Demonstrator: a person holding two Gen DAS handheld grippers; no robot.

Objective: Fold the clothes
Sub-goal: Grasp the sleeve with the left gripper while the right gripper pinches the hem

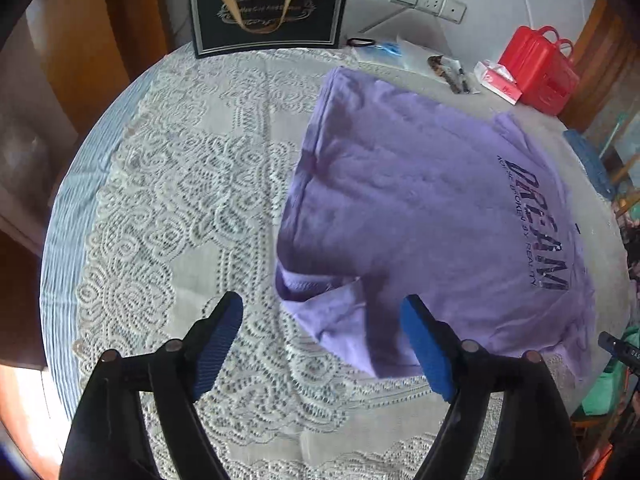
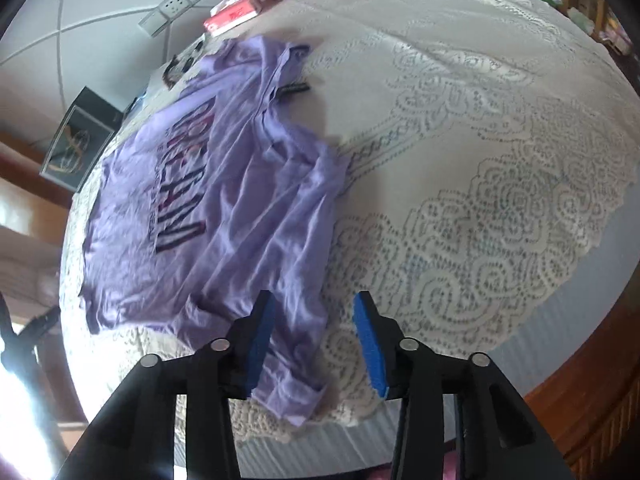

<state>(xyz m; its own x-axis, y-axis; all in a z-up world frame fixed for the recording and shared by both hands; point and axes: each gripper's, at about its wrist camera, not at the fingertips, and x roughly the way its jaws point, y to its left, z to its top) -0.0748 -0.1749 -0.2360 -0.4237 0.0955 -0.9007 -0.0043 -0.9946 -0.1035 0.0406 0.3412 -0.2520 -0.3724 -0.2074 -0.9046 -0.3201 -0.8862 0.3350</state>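
Left gripper [image 1: 322, 312] nearest in its own view, jaws spread wide, nothing between the blue pads [image 1: 426, 348]; right pad just above the near corner of the purple T-shirt [image 1: 420, 208], left pad over bare lace tablecloth [image 1: 180, 184]. Right gripper [image 2: 314, 312] with jaws parted, hovering above the T-shirt's near sleeve; whether pads touch cloth, cannot tell. T-shirt spread flat on the round table, partly folded at its left edge, dark "DREAM" print facing up toward the right. Beyond the shirt, at the far edge: black gift bag [image 1: 268, 10] upright on the left, red tissue pack [image 1: 498, 80] and red plastic case [image 1: 540, 68] on the right. Wall socket strip [image 1: 428, 0] on the tiled wall behind.
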